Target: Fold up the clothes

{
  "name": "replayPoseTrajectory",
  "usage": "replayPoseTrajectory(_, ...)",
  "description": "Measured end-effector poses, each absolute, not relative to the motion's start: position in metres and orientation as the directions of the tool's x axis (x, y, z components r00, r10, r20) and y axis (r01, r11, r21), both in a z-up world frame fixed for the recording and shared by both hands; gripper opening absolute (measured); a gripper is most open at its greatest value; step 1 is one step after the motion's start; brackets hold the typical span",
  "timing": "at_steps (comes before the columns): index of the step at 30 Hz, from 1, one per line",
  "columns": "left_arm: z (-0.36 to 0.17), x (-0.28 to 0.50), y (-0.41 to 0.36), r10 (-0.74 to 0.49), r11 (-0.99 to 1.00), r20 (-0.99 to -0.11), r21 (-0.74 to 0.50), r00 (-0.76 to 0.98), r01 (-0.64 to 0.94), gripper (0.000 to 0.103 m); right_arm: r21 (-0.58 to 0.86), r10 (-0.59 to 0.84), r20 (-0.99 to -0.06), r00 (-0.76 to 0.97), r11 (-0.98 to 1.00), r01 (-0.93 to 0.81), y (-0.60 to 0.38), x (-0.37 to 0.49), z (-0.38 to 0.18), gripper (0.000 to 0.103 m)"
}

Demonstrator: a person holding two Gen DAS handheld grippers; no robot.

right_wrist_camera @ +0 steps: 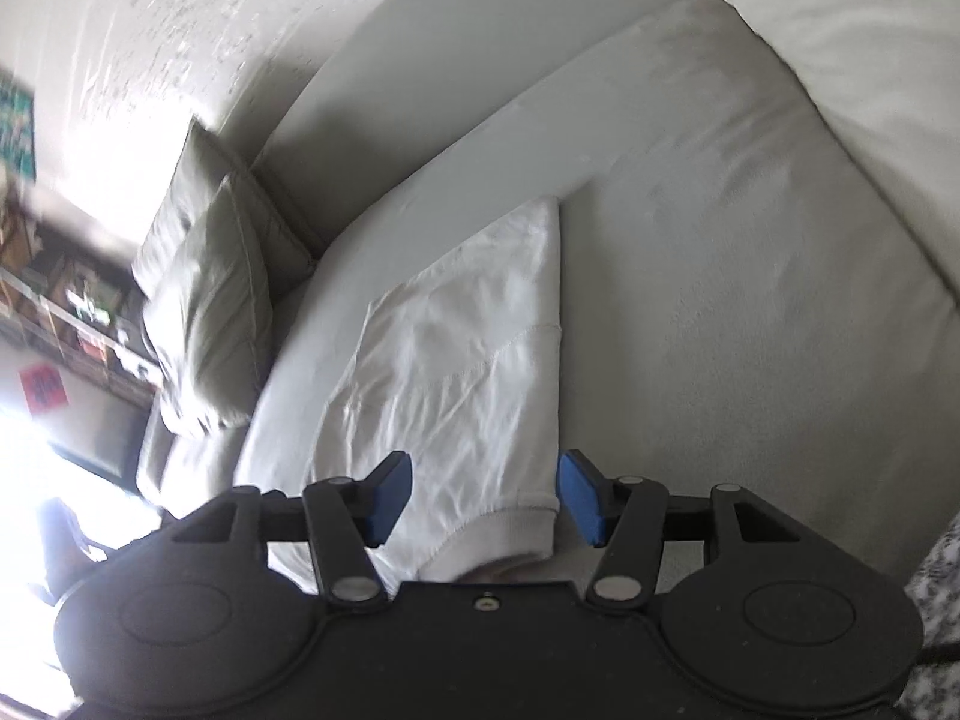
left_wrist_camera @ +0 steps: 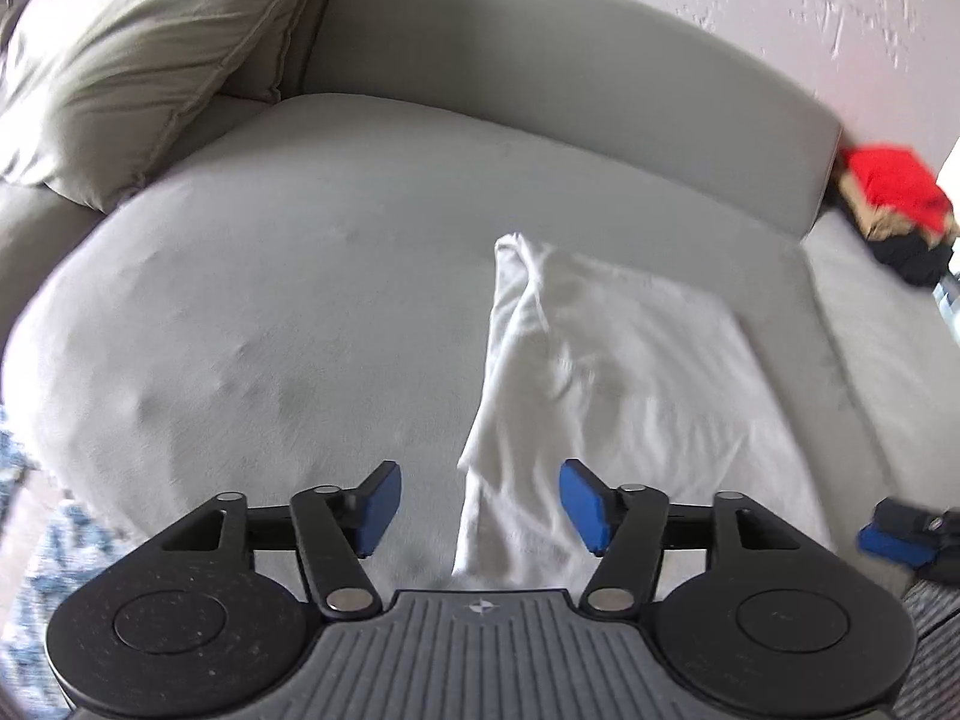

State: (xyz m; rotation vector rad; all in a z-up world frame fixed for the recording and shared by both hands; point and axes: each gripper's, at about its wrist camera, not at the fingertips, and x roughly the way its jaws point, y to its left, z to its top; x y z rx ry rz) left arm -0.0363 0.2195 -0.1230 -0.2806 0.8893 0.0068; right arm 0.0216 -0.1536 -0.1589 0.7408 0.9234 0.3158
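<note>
A white garment [left_wrist_camera: 606,384] lies partly folded on the grey sofa seat [left_wrist_camera: 288,312]. It also shows in the right wrist view [right_wrist_camera: 456,372], with a ribbed cuff or hem nearest the camera. My left gripper [left_wrist_camera: 480,507] is open and empty just above the garment's near left edge. My right gripper [right_wrist_camera: 485,498] is open and empty over the garment's near end, the ribbed edge between its fingers. The right gripper also shows at the right edge of the left wrist view [left_wrist_camera: 900,534].
A grey pillow [left_wrist_camera: 138,54] leans at the sofa's back left corner. Another pillow [right_wrist_camera: 210,306] stands by the garment in the right wrist view. A pile of red, tan and black clothes [left_wrist_camera: 894,210] sits at the far right. A patterned rug [left_wrist_camera: 36,516] lies below left.
</note>
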Motion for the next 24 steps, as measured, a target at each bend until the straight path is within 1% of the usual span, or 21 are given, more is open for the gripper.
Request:
replayPoseTrajectory(4, -0.129, -0.01, 0.242, -0.196, 0.925, -0.765, -0.353, 0.614, -0.144, 0.066, 0.75, 0.576, -0.589, 0.568, 0.651, 0.117, -0.161, 0.038, -0.171, 0.055)
replayPoseTrajectory(6, -0.138, 0.002, 0.251, -0.243, 0.904, -0.774, -0.4, 0.584, -0.154, 0.069, 0.77, 0.584, -0.582, 0.566, 0.62, 0.152, -0.164, 0.045, -0.179, 0.061)
replayPoseTrajectory(7, -0.142, 0.009, 0.255, -0.269, 0.892, -0.778, -0.424, 0.568, -0.157, 0.069, 0.778, 0.59, -0.579, 0.562, 0.607, 0.164, -0.165, 0.049, -0.183, 0.069)
replayPoseTrajectory(10, -0.155, 0.022, 0.261, -0.348, 0.861, -0.777, -0.486, 0.524, -0.149, 0.071, 0.794, 0.606, -0.573, 0.552, 0.578, 0.189, -0.166, 0.058, -0.193, 0.069)
replayPoseTrajectory(11, -0.157, 0.024, 0.261, -0.37, 0.853, -0.771, -0.502, 0.518, -0.139, 0.069, 0.798, 0.611, -0.571, 0.548, 0.57, 0.197, -0.166, 0.061, -0.196, 0.069)
replayPoseTrajectory(12, -0.159, 0.027, 0.26, -0.399, 0.842, -0.761, -0.525, 0.511, -0.124, 0.069, 0.8, 0.614, -0.569, 0.547, 0.566, 0.198, -0.166, 0.064, -0.199, 0.066)
replayPoseTrajectory(13, -0.161, 0.029, 0.259, -0.429, 0.829, -0.75, -0.548, 0.503, -0.11, 0.068, 0.803, 0.617, -0.567, 0.546, 0.563, 0.199, -0.166, 0.067, -0.201, 0.061)
replayPoseTrajectory(14, -0.164, 0.033, 0.258, -0.461, 0.816, -0.741, -0.57, 0.489, -0.095, 0.067, 0.807, 0.624, -0.564, 0.54, 0.554, 0.204, -0.166, 0.071, -0.205, 0.052)
replayPoseTrajectory(15, -0.166, 0.036, 0.256, -0.488, 0.803, -0.732, -0.59, 0.475, -0.084, 0.066, 0.812, 0.632, -0.561, 0.534, 0.545, 0.209, -0.166, 0.074, -0.208, 0.047)
replayPoseTrajectory(17, -0.171, 0.043, 0.254, -0.502, 0.797, -0.736, -0.597, 0.455, -0.088, 0.064, 0.82, 0.644, -0.557, 0.524, 0.525, 0.226, -0.169, 0.081, -0.215, 0.041)
replayPoseTrajectory(24, -0.186, 0.067, 0.256, -0.559, 0.749, -0.72, -0.651, 0.411, -0.122, 0.064, 0.816, 0.649, -0.564, 0.51, 0.533, 0.225, -0.168, 0.105, -0.221, 0.041)
